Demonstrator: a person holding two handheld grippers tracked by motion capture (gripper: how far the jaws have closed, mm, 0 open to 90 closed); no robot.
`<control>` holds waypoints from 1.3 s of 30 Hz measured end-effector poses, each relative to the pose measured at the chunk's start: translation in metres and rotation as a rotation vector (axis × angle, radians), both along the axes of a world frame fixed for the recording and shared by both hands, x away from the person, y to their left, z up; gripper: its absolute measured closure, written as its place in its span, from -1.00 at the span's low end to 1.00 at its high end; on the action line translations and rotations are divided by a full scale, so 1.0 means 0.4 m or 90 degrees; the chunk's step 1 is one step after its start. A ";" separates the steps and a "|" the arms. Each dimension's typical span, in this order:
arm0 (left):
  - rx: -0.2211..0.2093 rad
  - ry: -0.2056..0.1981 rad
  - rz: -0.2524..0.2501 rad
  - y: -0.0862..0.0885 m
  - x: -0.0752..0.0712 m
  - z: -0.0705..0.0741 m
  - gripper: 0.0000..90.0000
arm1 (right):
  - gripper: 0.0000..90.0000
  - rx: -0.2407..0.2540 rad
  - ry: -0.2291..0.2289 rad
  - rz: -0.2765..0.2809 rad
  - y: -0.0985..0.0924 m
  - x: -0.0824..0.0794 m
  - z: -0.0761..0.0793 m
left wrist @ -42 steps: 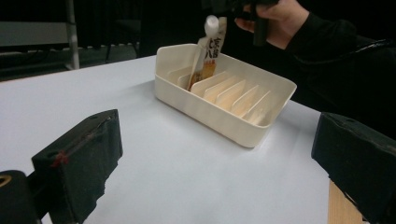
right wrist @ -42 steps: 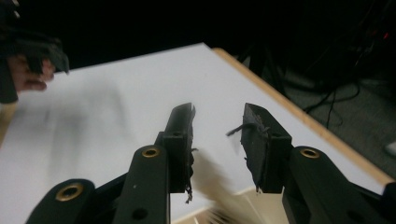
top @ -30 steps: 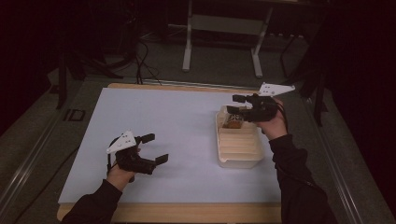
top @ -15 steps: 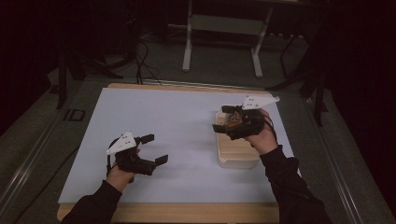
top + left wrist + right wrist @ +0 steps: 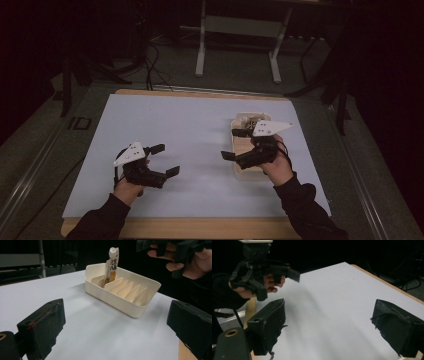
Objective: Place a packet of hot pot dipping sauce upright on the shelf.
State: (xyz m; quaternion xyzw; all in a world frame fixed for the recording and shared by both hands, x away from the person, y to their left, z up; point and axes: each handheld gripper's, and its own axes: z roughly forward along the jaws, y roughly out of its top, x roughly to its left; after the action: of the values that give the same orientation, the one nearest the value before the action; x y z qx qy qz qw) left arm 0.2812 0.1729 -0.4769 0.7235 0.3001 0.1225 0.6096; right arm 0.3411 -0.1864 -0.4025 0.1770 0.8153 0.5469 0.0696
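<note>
The right gripper [image 5: 234,144], jaws just opened wide and empty, hangs over the tray [image 5: 242,170]; a sachet [image 5: 111,267] stands behind it. The left gripper [image 5: 166,160] is open, empty.

Dark room, grey floor [image 5: 235,70], metal stand legs [image 5: 201,55], loose black cables [image 5: 152,52], dim overhead light

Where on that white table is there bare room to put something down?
Most of the white sheet is bare: the whole far-left stretch, and the middle strip between the left gripper and the right gripper. It is crowded at the right, where the cream slotted tray holds an upright sachet.
</note>
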 end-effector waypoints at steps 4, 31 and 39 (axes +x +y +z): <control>0.000 0.001 -0.001 0.000 0.000 0.000 -0.95 | -0.74 -0.004 0.003 -0.002 -0.002 -0.025 -0.017; 0.009 -0.003 0.003 0.004 -0.003 -0.006 -0.95 | -0.70 -0.046 -0.048 -0.030 -0.056 -0.159 -0.110; 0.027 0.007 -0.009 -0.008 -0.001 -0.025 -0.95 | -0.68 -0.056 -0.066 -0.023 -0.063 -0.158 -0.126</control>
State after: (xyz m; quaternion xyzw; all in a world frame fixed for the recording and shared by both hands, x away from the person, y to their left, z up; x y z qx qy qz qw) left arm 0.2806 0.1697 -0.4869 0.7390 0.2957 0.1210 0.5931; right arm 0.2779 -0.2117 -0.4529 0.1594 0.8306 0.5177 0.1294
